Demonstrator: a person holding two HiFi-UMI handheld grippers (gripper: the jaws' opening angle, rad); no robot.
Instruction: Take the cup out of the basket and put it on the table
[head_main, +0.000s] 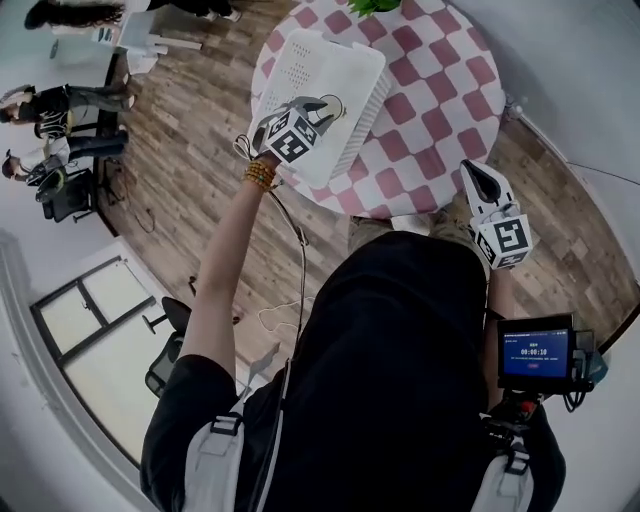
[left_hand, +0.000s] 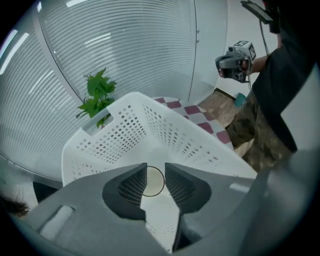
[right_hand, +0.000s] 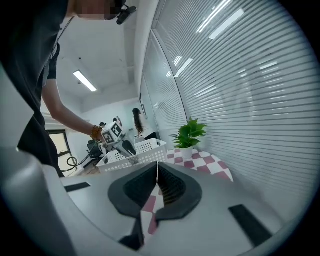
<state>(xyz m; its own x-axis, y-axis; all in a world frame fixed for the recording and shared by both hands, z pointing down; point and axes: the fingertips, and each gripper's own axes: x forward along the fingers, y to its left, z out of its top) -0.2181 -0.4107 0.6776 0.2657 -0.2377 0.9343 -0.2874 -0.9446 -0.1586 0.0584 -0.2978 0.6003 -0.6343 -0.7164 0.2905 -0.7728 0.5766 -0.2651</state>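
Head view: my left claw (head_main: 318, 112) points down into the basket (head_main: 330, 50), at 9 o'clock on the table (head_main: 440, 110). My right claw (head_main: 478, 182) hangs at 5 o'clock.

Left gripper view: my jaws are apart. The cup (left_hand: 153, 182) sits on the basket floor between them, not squeezed. I think I should go straight down, then close softly. The basket walls stand close around.

Right gripper view: jaws together, empty. The plant (right_hand: 189, 134) is at 1 o'clock.
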